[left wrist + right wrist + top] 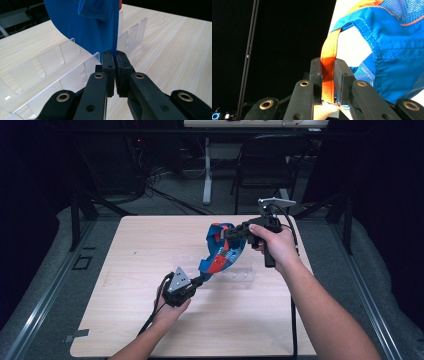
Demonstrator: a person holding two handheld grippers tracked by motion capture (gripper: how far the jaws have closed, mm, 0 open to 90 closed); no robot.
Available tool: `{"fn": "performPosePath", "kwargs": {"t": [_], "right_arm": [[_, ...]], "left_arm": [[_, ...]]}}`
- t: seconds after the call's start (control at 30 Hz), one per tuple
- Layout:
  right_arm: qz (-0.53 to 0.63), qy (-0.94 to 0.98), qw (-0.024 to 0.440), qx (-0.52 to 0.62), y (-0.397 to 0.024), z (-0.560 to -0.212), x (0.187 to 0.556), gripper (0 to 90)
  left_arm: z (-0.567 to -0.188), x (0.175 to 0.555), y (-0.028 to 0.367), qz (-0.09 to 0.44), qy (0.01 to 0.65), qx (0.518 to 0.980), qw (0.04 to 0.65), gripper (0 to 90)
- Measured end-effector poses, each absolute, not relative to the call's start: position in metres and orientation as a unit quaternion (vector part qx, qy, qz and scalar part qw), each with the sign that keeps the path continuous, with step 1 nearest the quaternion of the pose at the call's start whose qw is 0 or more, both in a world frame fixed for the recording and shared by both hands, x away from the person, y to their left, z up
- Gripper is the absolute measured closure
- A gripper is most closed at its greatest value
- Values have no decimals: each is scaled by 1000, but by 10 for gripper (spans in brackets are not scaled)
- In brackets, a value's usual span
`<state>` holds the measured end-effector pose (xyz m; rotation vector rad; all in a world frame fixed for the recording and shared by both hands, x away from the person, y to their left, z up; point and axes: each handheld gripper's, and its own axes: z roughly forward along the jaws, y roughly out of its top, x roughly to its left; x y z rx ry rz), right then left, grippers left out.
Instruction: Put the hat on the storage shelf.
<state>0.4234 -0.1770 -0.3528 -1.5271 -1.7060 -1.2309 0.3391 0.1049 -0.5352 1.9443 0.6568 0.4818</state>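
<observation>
A blue-and-orange mesh vest [220,252] hangs stretched above the table [125,320], over a clear slotted acrylic rack [52,67]. Its long axis slants from the left claw [200,281], low and near the person, up to the right claw [231,233] farther back. The left claw is clenched on the vest's blue edge [113,37]; the right claw is clenched on its orange strap [329,57].

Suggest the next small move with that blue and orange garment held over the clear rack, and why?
Probably lower both hands together. The left gripper pinches the blue edge of the garment, the right gripper clamps its orange strap, and it hangs just above the clear slotted rack.
</observation>
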Motion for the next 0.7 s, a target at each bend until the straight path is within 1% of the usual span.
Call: {"fn": "performPosePath", "kwargs": {"t": [0.3, 0.7], "right_arm": [[-449, -628, 263, -580, -180, -363, 426, 783], [-440, -620, 257, -597, -190, -381, 429, 781]], "left_arm": [[-543, 338, 103, 196, 275, 811, 478, 878], [-542, 340, 107, 184, 289, 807, 481, 869]]}}
